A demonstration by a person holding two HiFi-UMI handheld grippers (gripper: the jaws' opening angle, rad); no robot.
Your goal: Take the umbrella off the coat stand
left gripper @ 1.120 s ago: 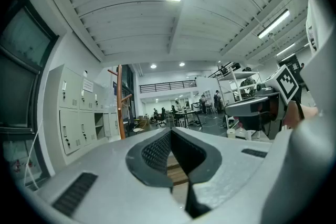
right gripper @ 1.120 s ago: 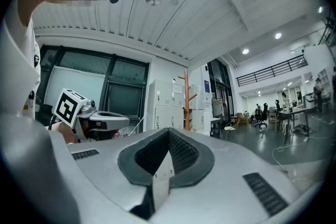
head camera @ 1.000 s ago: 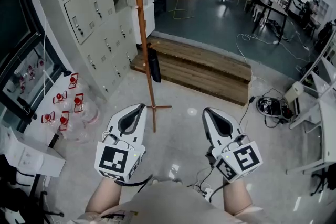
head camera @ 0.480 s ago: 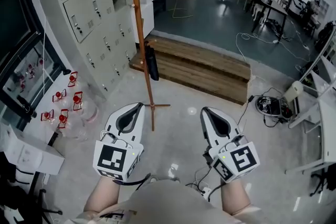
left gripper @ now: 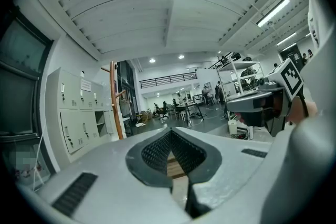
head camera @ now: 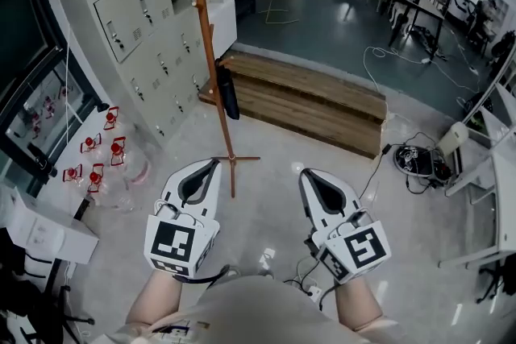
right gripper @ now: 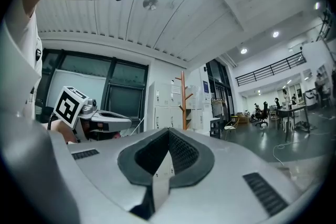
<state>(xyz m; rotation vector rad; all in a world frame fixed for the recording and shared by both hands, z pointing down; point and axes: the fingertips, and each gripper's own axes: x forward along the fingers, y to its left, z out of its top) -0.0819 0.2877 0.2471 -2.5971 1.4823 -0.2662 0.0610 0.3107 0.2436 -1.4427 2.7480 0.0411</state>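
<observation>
Edging leftward since a second ago, the right gripper (head camera: 309,172) is closed and empty, like the left gripper (head camera: 213,163). Ahead and well apart, the black umbrella (head camera: 229,95) hangs upright against the coat stand (head camera: 208,44); the left gripper looks nearer.

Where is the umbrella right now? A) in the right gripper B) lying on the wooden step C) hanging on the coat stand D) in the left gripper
C: the black umbrella hangs beside the pole of the coat stand, while the left gripper and the right gripper are both shut with nothing in them.
</observation>
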